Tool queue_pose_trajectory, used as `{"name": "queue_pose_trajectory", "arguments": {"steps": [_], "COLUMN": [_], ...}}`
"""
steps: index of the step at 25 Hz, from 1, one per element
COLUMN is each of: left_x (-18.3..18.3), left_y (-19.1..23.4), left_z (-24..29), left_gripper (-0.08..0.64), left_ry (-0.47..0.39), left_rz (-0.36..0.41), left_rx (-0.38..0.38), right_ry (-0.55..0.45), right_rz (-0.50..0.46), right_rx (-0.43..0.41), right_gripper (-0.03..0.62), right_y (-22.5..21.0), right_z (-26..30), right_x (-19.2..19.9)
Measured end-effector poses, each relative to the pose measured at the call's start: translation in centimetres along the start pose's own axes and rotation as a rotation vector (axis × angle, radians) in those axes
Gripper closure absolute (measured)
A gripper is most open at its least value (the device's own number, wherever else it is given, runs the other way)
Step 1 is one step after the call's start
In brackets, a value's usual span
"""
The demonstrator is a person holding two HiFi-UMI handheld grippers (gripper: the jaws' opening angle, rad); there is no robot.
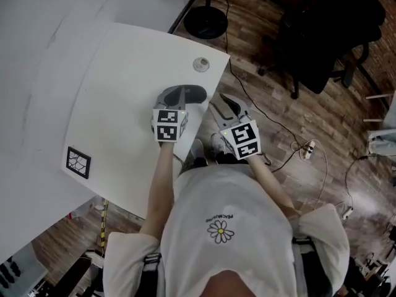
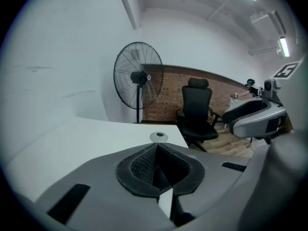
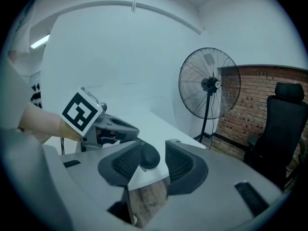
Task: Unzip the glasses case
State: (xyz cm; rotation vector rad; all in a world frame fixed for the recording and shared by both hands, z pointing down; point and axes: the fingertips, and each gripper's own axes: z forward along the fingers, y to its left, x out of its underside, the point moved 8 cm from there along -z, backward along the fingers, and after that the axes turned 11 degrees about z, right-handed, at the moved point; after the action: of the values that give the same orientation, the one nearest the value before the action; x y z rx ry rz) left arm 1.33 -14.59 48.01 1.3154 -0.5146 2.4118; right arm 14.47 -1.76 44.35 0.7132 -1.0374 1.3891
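Note:
A small dark glasses case [image 1: 197,93] lies on the white table [image 1: 117,110], close to its right edge. My left gripper [image 1: 181,95] is over the table just left of the case. Its pads are pressed together [image 2: 156,149] with nothing visible between them, and its own view does not show the case. My right gripper [image 1: 221,102] hangs off the table's right edge, pointing at the case. Its jaws stand open [image 3: 155,149]. The case [image 3: 148,160] shows through the gap just beyond the tips, and the pads do not press on it.
A round cable-hole cap [image 1: 201,64] sits in the table's far corner and a square marker tag [image 1: 78,162] near its left edge. On the wooden floor stand a pedestal fan [image 3: 209,85] and a black office chair [image 1: 328,30]. Cables [image 1: 303,147] trail to the right.

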Motion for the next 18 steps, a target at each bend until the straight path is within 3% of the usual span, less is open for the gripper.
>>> {"name": "queue_pose_trajectory", "arguments": {"steps": [7,18], "left_x": [0.8,1.1], "left_y": [-0.9,-0.5], "left_z": [1.2,1.9], "left_gripper": [0.545,0.545], "left_ry": [0.067,0.072], "left_rz": [0.042,-0.05], "left_rx": [0.043,0.038], "right_ry": [0.153,0.321], "right_rz": [-0.013,0.07], "right_rx": [-0.045,-0.058], "right_gripper": [0.44,0.439], "right_y": [0.5,-0.1], "right_z": [3.0,7.7], "right_x": [3.7,7.0]}}
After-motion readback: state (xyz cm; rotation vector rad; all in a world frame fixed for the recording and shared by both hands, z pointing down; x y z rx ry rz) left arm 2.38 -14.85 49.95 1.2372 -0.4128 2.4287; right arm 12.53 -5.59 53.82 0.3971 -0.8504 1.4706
